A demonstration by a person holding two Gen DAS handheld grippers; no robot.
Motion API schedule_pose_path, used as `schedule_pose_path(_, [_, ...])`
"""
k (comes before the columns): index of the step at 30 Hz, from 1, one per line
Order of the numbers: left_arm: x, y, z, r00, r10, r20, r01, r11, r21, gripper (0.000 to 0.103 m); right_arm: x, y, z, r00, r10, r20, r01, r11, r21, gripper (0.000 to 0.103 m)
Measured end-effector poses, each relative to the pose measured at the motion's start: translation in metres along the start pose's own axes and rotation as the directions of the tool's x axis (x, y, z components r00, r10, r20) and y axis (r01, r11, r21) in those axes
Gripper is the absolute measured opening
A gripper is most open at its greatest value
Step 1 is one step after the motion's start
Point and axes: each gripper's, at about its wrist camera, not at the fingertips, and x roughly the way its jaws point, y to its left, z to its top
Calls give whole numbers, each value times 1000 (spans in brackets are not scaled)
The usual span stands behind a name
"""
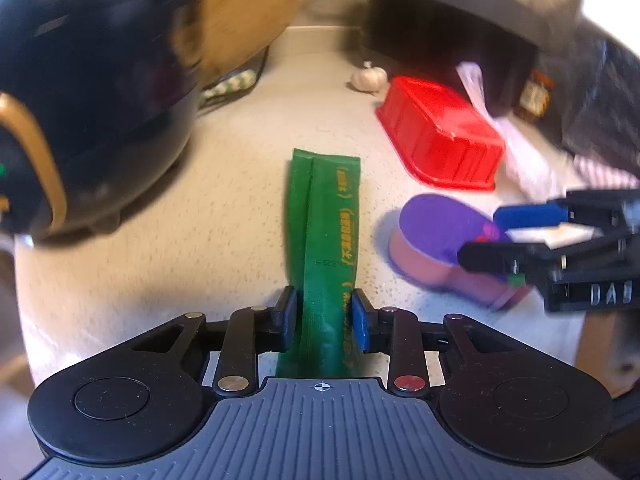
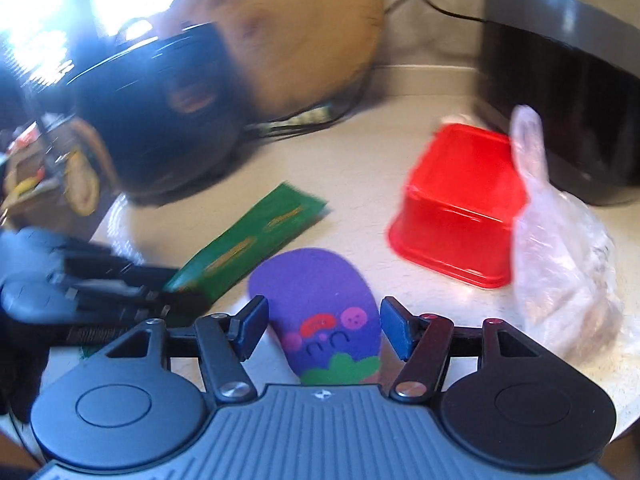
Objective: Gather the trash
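Straddling a green wrapper (image 1: 326,248) on the counter (image 1: 200,220), left gripper (image 1: 324,318) pads seem to touch it; right gripper (image 2: 322,330) gapes around a purple cup (image 2: 316,304), not gripping.

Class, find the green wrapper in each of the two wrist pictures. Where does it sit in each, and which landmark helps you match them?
Left wrist view: the green wrapper runs up the centre, its near end between the left gripper fingers.
Right wrist view: the green wrapper lies diagonally, left of centre, beside the purple container.
Shared landmark: the overturned red tub, right of the wrapper in both.
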Motion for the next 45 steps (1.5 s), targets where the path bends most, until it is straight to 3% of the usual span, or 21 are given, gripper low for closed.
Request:
schedule_pose_path(7, [-4,2,-6,1000,-8,16,8,1000,-26,32,12,2,6,998,-67,20,68,996,-52,63])
schedule_pose_path(11, [-7,5,-9,1000,-15,20,15,999,-39,32,15,-7,10,1000,-21,-2,21,999,35,63])
schedule_pose_path(14, [-9,5,-11,1000,-13,22,14,999,-41,32,12,0,7,997,56,-45,-54,997,47,63])
schedule_pose_path(17, [-9,4,-12,1000,-11,25,12,999,-42,32,5,17,1,996,77,-53,-79,996,-37,63])
schedule_pose_path(22, [-10,2,-12,1000,-4,26,5,999,-38,32,10,32,-5,1000,-1,-12,-1,987,-163,63])
schedule_pose_path(30, [-10,4,-13,1000,-9,28,11,999,-52,32,29,29,-2,1000,-9,-17,7,993,-120,64])
schedule_pose_path(38, [-11,-5,-11,1000,12,17,-11,1000,-29,31,1,28,-4,999,1,52,2,998,-69,62])
schedule_pose_path(45, [-13,-32,4,996,-87,20,86,995,53,30,-40,12,-10,982,-127,141,120,991,55,62])
